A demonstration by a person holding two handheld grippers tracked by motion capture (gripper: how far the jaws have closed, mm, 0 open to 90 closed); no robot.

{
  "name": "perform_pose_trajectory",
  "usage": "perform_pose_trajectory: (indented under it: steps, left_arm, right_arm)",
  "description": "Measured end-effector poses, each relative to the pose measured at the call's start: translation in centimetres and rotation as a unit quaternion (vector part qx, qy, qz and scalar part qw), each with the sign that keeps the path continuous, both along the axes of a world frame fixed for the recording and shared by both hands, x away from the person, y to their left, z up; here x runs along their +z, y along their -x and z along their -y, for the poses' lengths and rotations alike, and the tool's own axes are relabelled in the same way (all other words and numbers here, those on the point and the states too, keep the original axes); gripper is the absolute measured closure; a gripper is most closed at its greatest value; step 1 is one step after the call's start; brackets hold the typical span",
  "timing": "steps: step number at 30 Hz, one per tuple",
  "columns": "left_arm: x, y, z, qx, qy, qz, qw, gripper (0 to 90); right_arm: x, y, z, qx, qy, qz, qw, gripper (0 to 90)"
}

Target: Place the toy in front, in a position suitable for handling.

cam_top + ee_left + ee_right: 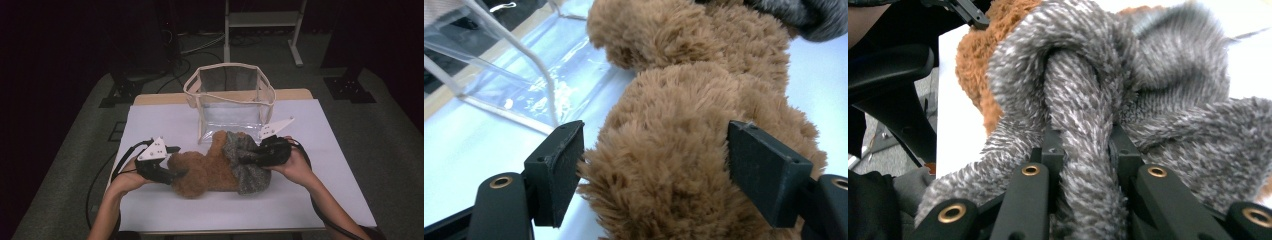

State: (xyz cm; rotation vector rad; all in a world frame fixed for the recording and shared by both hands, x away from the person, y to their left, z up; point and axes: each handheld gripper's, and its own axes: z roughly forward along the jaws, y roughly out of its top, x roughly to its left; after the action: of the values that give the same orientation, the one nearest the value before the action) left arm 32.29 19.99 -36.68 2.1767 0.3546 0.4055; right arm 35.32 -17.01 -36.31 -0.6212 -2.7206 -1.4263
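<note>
Right gripper (1083, 150) pinches the grey knit (1083, 100); left gripper (654, 170) brackets the teddy (664, 150), pads at fur; clear bag (230, 100) just behind.

This looks like a lab or recording studio, not a home. Dark curtains close off the room. The worktop (320, 200) under the left gripper (176, 161) wears a plain white cover. Beyond the right gripper (245, 156), black cables (185, 67) trail across grey carpet (65, 150) past a metal stand's legs (295, 45).
</note>
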Motion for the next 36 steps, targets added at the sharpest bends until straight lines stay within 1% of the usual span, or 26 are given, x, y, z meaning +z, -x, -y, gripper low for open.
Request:
perform_pose_trajectory:
  steps: [2,4,5,6,8,10,12,13,14,15,16,17,19,20,21,22,24,26,27,28,29,31,32,33,34,36]
  left_arm:
    - [0.4,0.2,0.1,-0.008,0.008,0.004,0.9999,24.3]
    - [0.8,0.7,0.2,-0.032,0.022,0.019,0.9991,24.2]
    - [1.0,1.0,0.3,-0.045,0.028,0.022,0.9984,24.2]
    - [1.1,1.3,0.4,-0.059,0.028,0.026,0.9975,24.1]
    - [1.1,2.0,0.8,-0.083,0.02,0.036,0.9957,23.7]
    - [0.8,2.4,1.1,-0.101,0.007,0.036,0.9942,23.6]
    - [0.3,2.3,1.3,-0.093,-0.017,0.041,0.9946,23.6]
    - [0.0,2.2,1.3,-0.087,-0.024,0.041,0.9951,23.6]
    - [-0.2,2.0,1.2,-0.077,-0.039,0.046,0.9952,23.6]
    - [-0.5,1.7,1.0,-0.062,-0.053,0.046,0.9957,23.7]
    - [-0.6,1.4,0.9,-0.054,-0.055,0.045,0.996,23.6]
    - [-0.7,1.1,0.7,-0.045,-0.056,0.042,0.9965,23.6]
    - [-0.9,0.5,0.1,-0.016,-0.049,0.033,0.9981,22.7]
    - [-1.0,0.3,-0.2,-0.002,-0.045,0.032,0.9985,22.7]
    - [-1.0,0.2,-0.5,0.008,-0.038,0.032,0.9987,22.3]
    - [-0.9,0.3,-0.8,0.011,-0.026,0.027,0.9992,22.3]
    - [-0.8,0.7,-1.1,0.0,-0.001,0.021,0.9998,20.7]
    - [-0.9,1.3,-1.0,-0.028,0.005,0.017,0.9995,17.9]
    - [-1.1,1.5,-0.8,-0.038,-0.002,0.018,0.9991,16.6]
    - [-1.3,1.6,-0.5,-0.041,-0.013,0.02,0.9989,14.7]
    - [-1.6,1.6,-0.3,-0.041,-0.017,0.022,0.9988,12.7]
    - [-1.9,1.4,-0.1,-0.029,-0.032,0.031,0.9986,12.8]
    - [-2.0,1.1,-0.1,-0.022,-0.039,0.033,0.9984,15.2]
    - [-2.1,0.9,0.0,-0.011,-0.04,0.035,0.9985,15.2]
    - [-2.1,0.4,-0.1,0.004,-0.034,0.031,0.9989,19.2]
    - [-2.2,-0.2,-0.2,0.011,-0.029,0.028,0.9991,20.8]
  right_arm:
    - [-0.2,-0.1,0.4,-0.003,-0.002,-0.004,1.0,74.3]
    - [-0.3,-0.1,0.4,-0.003,0.003,-0.002,1.0,74.2]
    - [-0.4,-0.1,0.4,-0.005,0.005,-0.002,1.0,74.3]
    - [-0.4,-0.2,0.4,-0.008,0.006,0.0,1.0,74.3]
    - [-0.4,-0.5,0.4,-0.012,0.006,-0.001,0.9999,74.3]
    - [-0.4,-0.6,0.4,-0.012,0.008,-0.002,0.9999,74.3]
    - [-0.3,-0.6,0.4,-0.01,0.01,-0.001,0.9999,74.3]
    - [-0.3,-0.6,0.4,-0.011,0.012,-0.001,0.9999,74.2]
    - [-0.2,-0.6,0.5,-0.014,0.014,0.002,0.9998,74.2]
    - [-0.2,-0.7,0.8,-0.02,0.014,0.002,0.9997,74.2]
    - [-0.1,-0.9,1.1,-0.026,0.013,0.0,0.9996,74.1]
    - [-0.2,-1.0,1.3,-0.029,0.013,0.0,0.9995,74.1]
    - [-0.3,-1.2,1.7,-0.037,0.014,-0.004,0.9992,74.1]
    - [-0.4,-1.3,1.8,-0.039,0.012,-0.004,0.9992,74.0]
    - [-0.5,-1.4,1.9,-0.04,0.013,-0.007,0.9991,74.0]
    - [-0.6,-1.4,1.9,-0.04,0.013,-0.008,0.9991,74.0]
    - [-0.8,-1.5,1.8,-0.041,0.016,-0.008,0.999,73.9]
    - [-0.9,-1.7,1.8,-0.042,0.019,-0.006,0.9989,74.0]
    - [-1.0,-1.7,1.8,-0.043,0.019,-0.009,0.9988,73.9]
    - [-1.1,-1.8,1.8,-0.044,0.021,-0.008,0.9988,73.9]
    - [-1.1,-1.9,1.8,-0.046,0.022,-0.007,0.9987,73.9]
    - [-1.3,-1.9,1.7,-0.048,0.025,-0.01,0.9985,74.0]
    - [-1.5,-1.8,1.5,-0.045,0.022,-0.015,0.9986,74.1]
    - [-1.5,-1.8,1.5,-0.045,0.022,-0.015,0.9986,74.1]
    - [-1.5,-1.7,1.4,-0.04,0.022,-0.018,0.9988,74.2]
    - [-1.4,-1.3,0.9,-0.03,0.022,-0.017,0.9991,74.4]
